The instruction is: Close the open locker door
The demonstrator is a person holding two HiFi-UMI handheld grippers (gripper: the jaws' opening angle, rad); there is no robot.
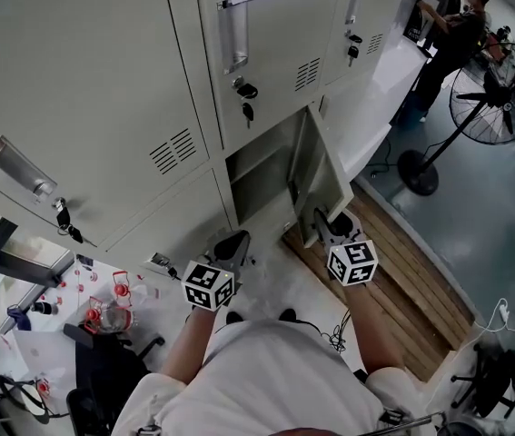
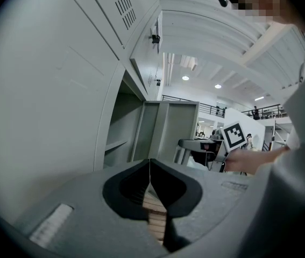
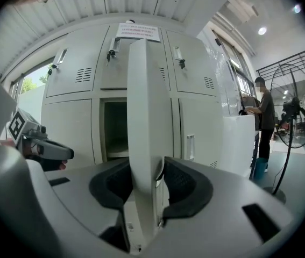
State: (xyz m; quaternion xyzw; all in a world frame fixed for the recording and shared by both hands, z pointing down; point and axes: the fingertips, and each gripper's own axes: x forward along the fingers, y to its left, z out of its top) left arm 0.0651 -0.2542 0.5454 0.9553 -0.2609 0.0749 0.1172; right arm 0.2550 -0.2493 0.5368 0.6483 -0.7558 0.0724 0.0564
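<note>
The open locker door (image 1: 322, 178) of a lower compartment (image 1: 259, 175) in the grey locker bank swings out toward me. My right gripper (image 1: 321, 218) is at the door's free edge. In the right gripper view the door (image 3: 144, 106) stands edge-on between the jaws, and both pads press on it, so the right gripper (image 3: 144, 171) is shut on it. My left gripper (image 1: 236, 242) hovers in front of the compartment, left of the door. Its jaws meet at the tips with nothing between them (image 2: 150, 163). The door (image 2: 168, 130) and my other gripper show beyond them.
Keys hang from the lock (image 1: 246, 98) of the locker above. A person (image 1: 452, 39) stands at a counter at the far right, beside a pedestal fan (image 1: 498, 107). A strip of wooden boards (image 1: 402, 262) runs along the locker base. Bottles and clutter (image 1: 103, 312) lie at the lower left.
</note>
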